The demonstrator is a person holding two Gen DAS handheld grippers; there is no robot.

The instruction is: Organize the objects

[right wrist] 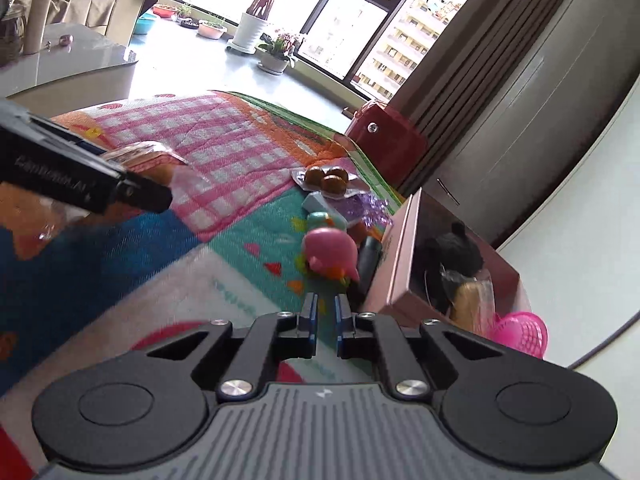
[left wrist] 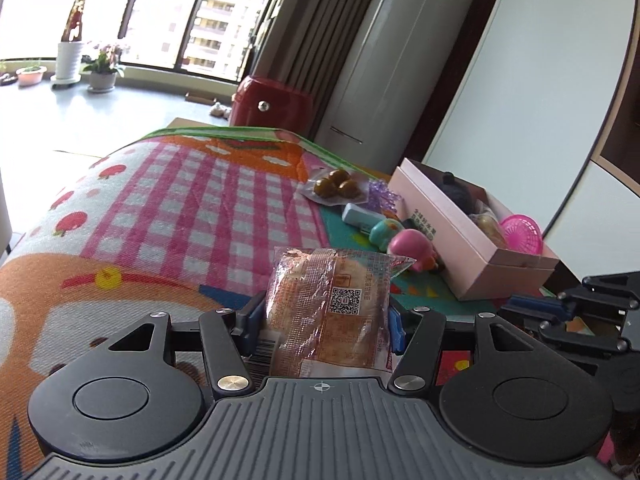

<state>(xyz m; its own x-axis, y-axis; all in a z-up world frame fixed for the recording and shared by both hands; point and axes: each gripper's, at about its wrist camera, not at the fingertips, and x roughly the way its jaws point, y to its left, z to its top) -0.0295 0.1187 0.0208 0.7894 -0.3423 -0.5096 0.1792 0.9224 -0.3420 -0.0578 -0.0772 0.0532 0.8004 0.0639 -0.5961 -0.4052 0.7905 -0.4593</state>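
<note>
My left gripper [left wrist: 326, 316] is shut on a clear-wrapped bread packet [left wrist: 328, 312] with a QR code, held above the patterned quilt [left wrist: 180, 208]. The packet also shows in the right wrist view [right wrist: 148, 156], beside the left gripper's body. My right gripper [right wrist: 324, 312] is empty, its blue pads nearly together with a narrow gap, low over the quilt. It points at a pink toy [right wrist: 330, 256]. A long pink box [left wrist: 460, 236] holds a black item, a wrapped bun and a pink basket [left wrist: 522, 232]. The box also shows in the right wrist view [right wrist: 404, 268].
Beside the box lie a pink toy [left wrist: 412, 248], a teal toy [left wrist: 384, 232], a blue-grey case [left wrist: 356, 216], a purple tangle [left wrist: 382, 194] and a packet of brown balls [left wrist: 336, 186]. A red stool [left wrist: 272, 100], curtain and grey cabinet stand beyond the quilt.
</note>
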